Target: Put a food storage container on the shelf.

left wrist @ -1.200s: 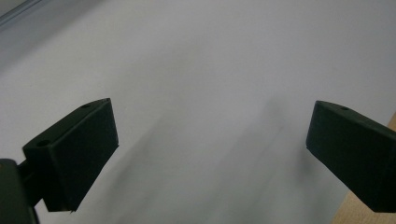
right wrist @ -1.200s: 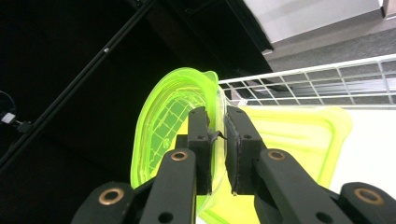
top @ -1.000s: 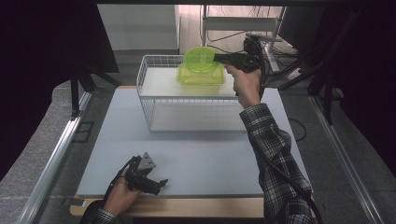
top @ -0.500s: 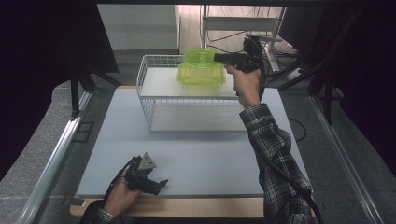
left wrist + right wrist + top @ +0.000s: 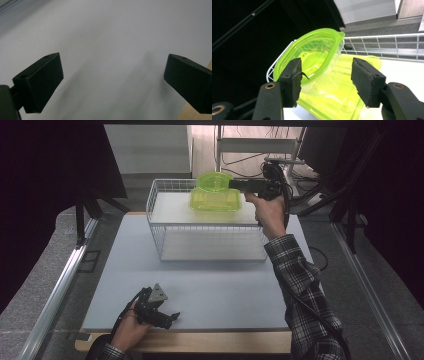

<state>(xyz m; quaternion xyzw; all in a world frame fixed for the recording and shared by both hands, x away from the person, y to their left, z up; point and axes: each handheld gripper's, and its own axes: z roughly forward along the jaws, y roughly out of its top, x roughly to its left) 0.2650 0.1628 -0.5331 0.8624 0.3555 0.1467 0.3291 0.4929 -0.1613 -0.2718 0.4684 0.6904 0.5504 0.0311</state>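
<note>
Green plastic containers (image 5: pixel 215 195), one tilted on the other, sit in the white wire basket (image 5: pixel 165 227) at upper centre. Right gripper (image 5: pixel 325 80) jaws have just been opening, pads clear of the rim. Left gripper (image 5: pixel 167 317), lower left, jaws spread on the table (image 5: pixel 225 290).

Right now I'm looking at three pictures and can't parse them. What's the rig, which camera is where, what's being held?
No robot here: a person holds a two-jaw gripper in each hand. The high view looks down from above the person's side of the table. The other two cameras ride on the grippers and look along their black jaws.

The left gripper rests low on the grey table, jaws wide apart with nothing between them.

The right gripper reaches into a white wire basket at the far side. Two lime-green plastic containers sit there, one tilted on top of the other. Its jaws have just been opening; they flank the upper container without pressing it.
</note>
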